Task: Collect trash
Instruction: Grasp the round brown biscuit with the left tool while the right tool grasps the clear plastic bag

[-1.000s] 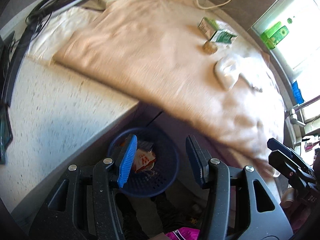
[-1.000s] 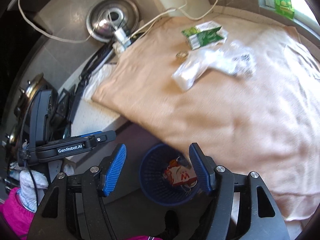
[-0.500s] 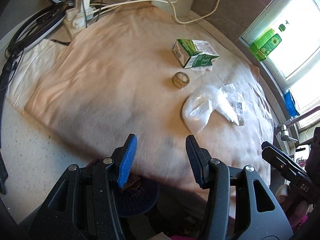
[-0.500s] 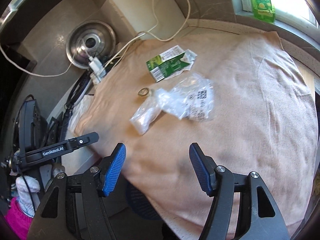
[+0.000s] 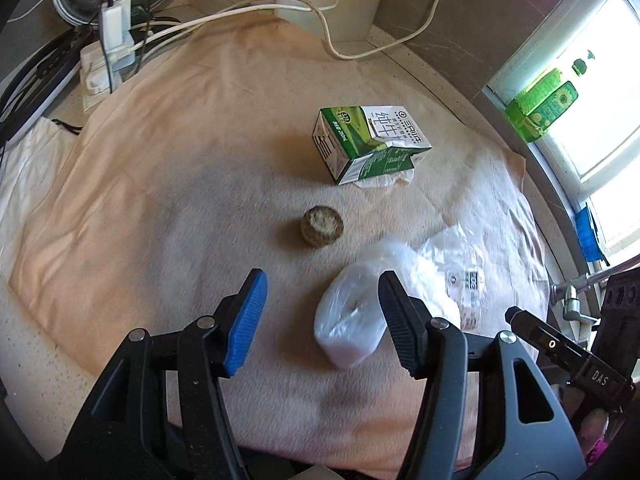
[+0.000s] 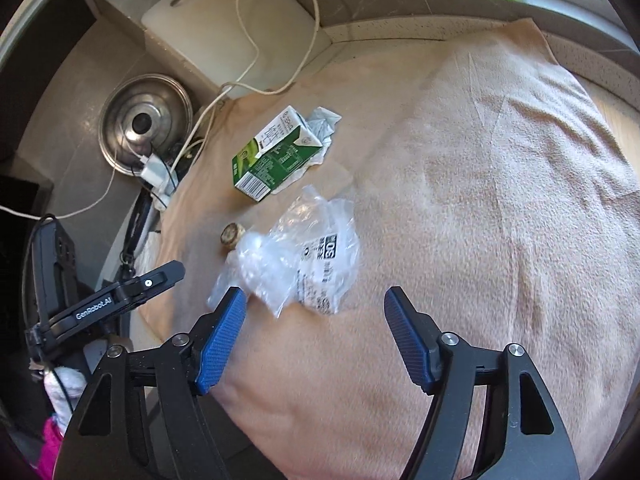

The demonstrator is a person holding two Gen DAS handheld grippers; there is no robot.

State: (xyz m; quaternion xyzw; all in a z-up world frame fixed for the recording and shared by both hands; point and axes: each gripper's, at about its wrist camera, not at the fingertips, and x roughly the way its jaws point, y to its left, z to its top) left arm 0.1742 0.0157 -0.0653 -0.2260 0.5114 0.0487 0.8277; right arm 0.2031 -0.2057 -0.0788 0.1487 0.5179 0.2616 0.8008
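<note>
Peach towel covers the counter. At centre frame lie a green milk carton, a small round scrap and a crumpled plastic bag. Left gripper and right gripper jaws are spreading wider, pinching nothing.

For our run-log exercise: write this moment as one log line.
left gripper: opening, empty | right gripper: opening, empty | left on cloth: carton, plastic bag, small round scrap
</note>
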